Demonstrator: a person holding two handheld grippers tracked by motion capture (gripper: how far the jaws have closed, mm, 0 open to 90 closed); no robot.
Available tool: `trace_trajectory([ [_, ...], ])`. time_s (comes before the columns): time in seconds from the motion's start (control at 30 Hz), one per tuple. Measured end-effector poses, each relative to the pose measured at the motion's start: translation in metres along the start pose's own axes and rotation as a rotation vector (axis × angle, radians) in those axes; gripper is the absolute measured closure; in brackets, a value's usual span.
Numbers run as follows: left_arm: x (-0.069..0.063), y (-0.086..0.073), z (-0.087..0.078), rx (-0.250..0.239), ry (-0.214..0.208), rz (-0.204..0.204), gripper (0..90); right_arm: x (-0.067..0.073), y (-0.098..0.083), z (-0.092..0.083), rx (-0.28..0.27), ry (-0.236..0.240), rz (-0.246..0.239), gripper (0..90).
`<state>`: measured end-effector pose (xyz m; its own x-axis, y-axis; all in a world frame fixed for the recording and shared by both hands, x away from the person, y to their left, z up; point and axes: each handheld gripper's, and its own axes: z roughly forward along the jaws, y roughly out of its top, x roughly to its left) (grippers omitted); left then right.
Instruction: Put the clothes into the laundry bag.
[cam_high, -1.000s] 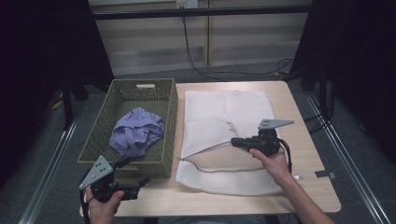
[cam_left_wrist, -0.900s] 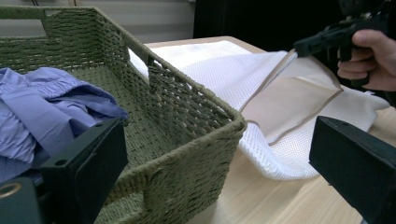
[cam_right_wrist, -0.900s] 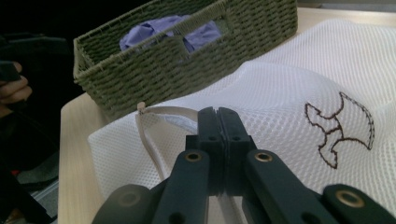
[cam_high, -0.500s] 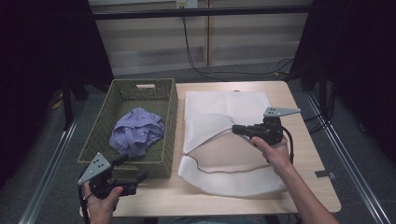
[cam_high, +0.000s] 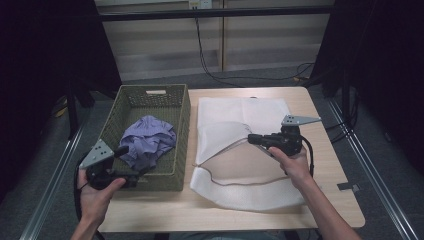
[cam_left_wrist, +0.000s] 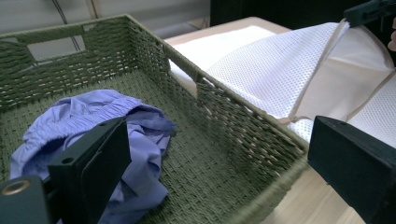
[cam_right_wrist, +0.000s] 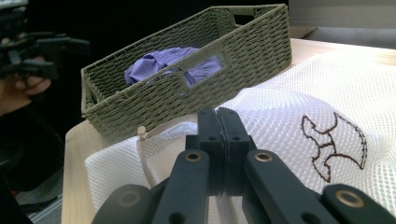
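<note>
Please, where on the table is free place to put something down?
Bare wood lies along the near edge of the table, below the green basket, and at its right side beyond the white mesh bag. The middle is crowded: basket and bag lie nearly side by side.

Pale wooden table (cam_high: 330, 200), grey floor (cam_high: 55, 165), dim dark surroundings.

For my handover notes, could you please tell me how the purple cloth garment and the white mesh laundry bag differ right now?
The purple cloth garment lies crumpled inside the green woven basket; the white mesh laundry bag lies spread on the wooden table.
The garment is untouched, while the right gripper is shut on the bag's upper layer and holds its mouth open.
The garment looks opaque; the bag is see-through netting and larger.
Both are soft fabric.
</note>
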<state>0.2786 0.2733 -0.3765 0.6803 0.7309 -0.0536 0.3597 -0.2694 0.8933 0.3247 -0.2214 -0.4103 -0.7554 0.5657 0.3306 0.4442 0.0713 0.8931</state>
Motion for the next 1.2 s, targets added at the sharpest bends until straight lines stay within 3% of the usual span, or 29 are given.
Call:
trace_trajectory([
  [0.1, 0.012, 0.009, 0.006, 0.014, 0.018, -0.034, 5.7, 0.000, -0.001, 0.000, 0.000, 0.000, 0.002, 89.4],
  [0.17, 0.018, 0.012, 0.011, 0.014, 0.025, -0.015, 5.7, -0.001, -0.001, 0.000, 0.001, 0.000, 0.004, 89.4],
  [0.3, 0.031, 0.017, 0.021, 0.049, 0.029, -0.049, 5.5, -0.001, -0.002, 0.000, 0.002, -0.002, 0.009, 89.4],
  [0.37, 0.038, 0.018, 0.025, 0.063, 0.003, -0.031, 5.6, -0.001, -0.003, 0.000, 0.004, -0.002, 0.010, 89.4],
  [0.53, 0.053, 0.028, 0.036, 0.084, -0.009, -0.042, 10.2, -0.001, -0.003, 0.001, 0.006, -0.001, 0.008, 89.4],
  [0.73, 0.067, 0.038, 0.062, 0.145, 0.004, -0.040, 11.2, -0.002, -0.003, 0.001, 0.007, -0.004, 0.009, 89.4],
  [0.97, 0.078, 0.037, 0.090, 0.193, 0.011, -0.024, 8.0, -0.001, -0.004, 0.002, 0.014, -0.001, 0.009, 89.4],
  [1.07, 0.085, 0.033, 0.100, 0.221, 0.023, -0.050, 7.4, -0.001, -0.004, 0.002, 0.013, -0.001, 0.008, 89.4],
  [1.2, 0.096, 0.027, 0.111, 0.293, 0.030, -0.074, 6.1, -0.002, -0.004, 0.001, 0.010, -0.004, 0.009, 89.4],
])
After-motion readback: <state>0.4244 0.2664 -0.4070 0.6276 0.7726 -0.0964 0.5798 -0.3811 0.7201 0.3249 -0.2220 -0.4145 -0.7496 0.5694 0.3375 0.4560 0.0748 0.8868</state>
